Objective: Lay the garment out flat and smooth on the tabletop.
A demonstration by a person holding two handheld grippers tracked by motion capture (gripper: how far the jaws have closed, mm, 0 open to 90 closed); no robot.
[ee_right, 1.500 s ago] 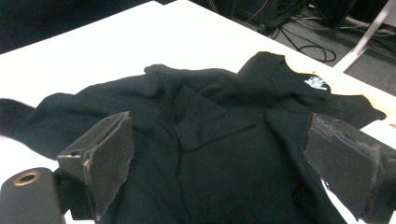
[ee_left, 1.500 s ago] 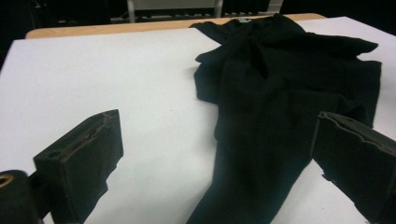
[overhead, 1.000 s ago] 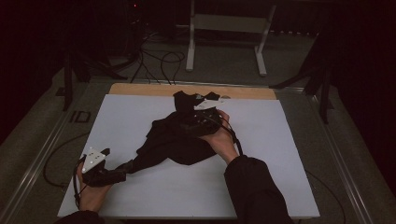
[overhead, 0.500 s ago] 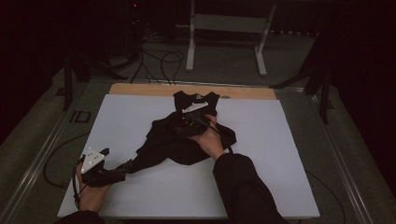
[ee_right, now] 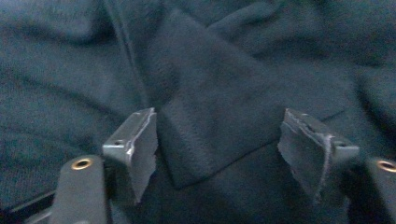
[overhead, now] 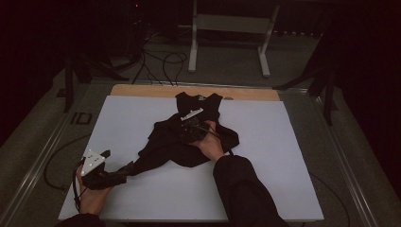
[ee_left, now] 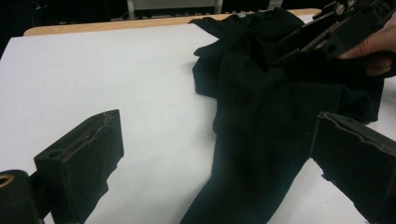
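Black garment (overhead: 189, 139) lies crumpled mid-table on the white table sheet (overhead: 283, 156), collar end toward the far wooden edge (overhead: 142, 91), one long strip of cloth trailing down toward the near left corner.

Right gripper (ee_right: 217, 154) sits on top of the pile, right hand (overhead: 208, 144) behind it. Its jaws have just been closing but stand well apart; a folded flap of the garment lies between them, pads not pressing on it (close-up is blurry, cloth edge clear enough). In the left gripper view the same gripper (ee_left: 334, 35) shows at the upper right, over the cloth.

Left gripper (ee_left: 215, 163) is near the table's left front corner, left hand (overhead: 92, 196) under it. Jaws wide apart, the trailing strip running between them, touching neither pad as far as can be told.
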